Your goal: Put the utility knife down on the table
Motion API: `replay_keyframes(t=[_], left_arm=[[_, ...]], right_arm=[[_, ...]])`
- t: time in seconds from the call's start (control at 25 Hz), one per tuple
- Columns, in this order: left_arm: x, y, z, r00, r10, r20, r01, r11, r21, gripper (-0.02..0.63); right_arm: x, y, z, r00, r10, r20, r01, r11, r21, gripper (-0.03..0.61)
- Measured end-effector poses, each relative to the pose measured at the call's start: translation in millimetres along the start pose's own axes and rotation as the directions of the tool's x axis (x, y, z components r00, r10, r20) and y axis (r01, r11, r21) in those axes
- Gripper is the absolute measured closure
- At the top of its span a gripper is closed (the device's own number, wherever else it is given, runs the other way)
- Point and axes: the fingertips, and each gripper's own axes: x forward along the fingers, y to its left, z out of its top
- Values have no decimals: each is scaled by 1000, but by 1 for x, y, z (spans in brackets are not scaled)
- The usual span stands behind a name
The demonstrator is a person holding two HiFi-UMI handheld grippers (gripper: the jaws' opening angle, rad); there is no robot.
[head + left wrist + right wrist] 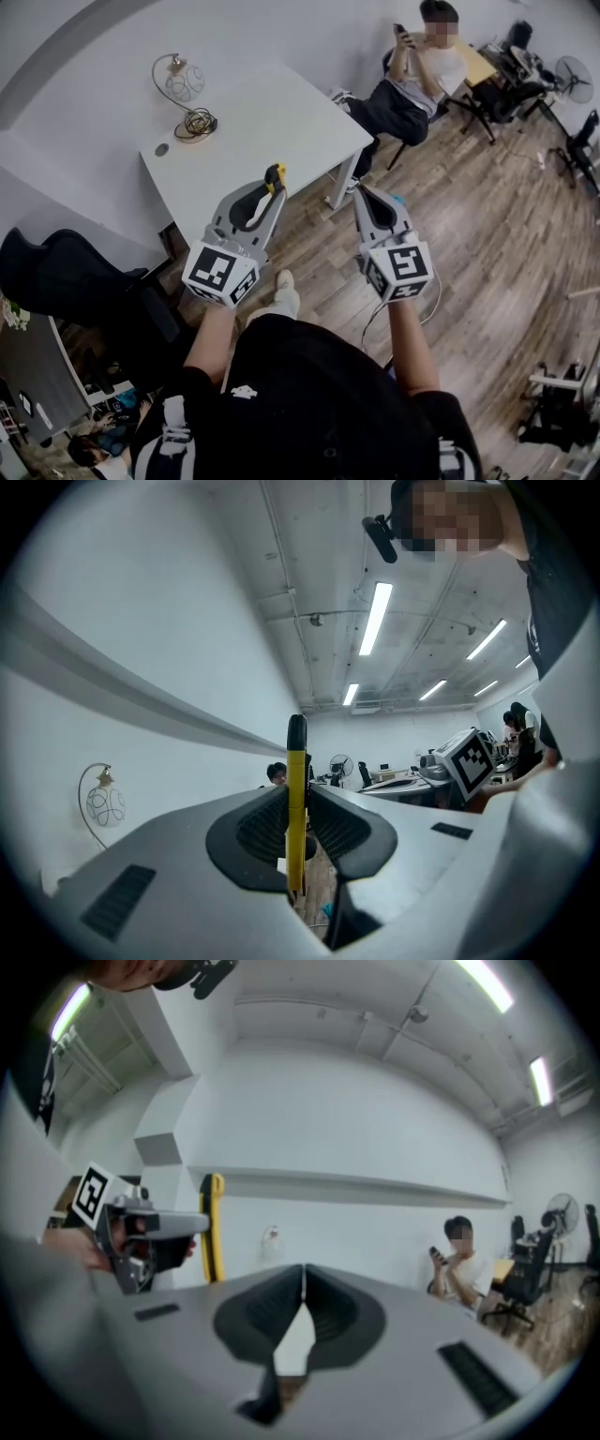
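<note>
A yellow and black utility knife (296,799) stands upright between the dark pads of my left gripper (298,810), which is shut on it. From the head view, the knife (275,176) pokes out of the left gripper (271,190) at the near edge of the white table (281,112). My right gripper (365,195) hangs beside it over the wood floor, to the right of the table. Its jaws are shut with nothing between them (303,1283). The right gripper view also catches the left gripper (141,1232) with the knife (214,1227).
A small lamp (181,82) and a coiled cable (198,122) sit at the table's far left corner. A seated person (422,75) holds a phone beyond the table. A black chair (66,277) stands at the left, with desks and a fan (574,77) at the far right.
</note>
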Motion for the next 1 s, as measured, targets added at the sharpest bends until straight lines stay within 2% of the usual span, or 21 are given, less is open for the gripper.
replay_keyframes(t=[0.48, 1.0], left_arm=[[73, 78, -4, 1000, 9, -9, -9, 1000, -16, 531], [120, 176, -25, 999, -12, -33, 10, 998, -55, 531]], right_arm=[[97, -44, 7, 1000, 10, -23, -10, 1000, 14, 543], [207, -51, 0, 997, 15, -77, -14, 1000, 13, 543]])
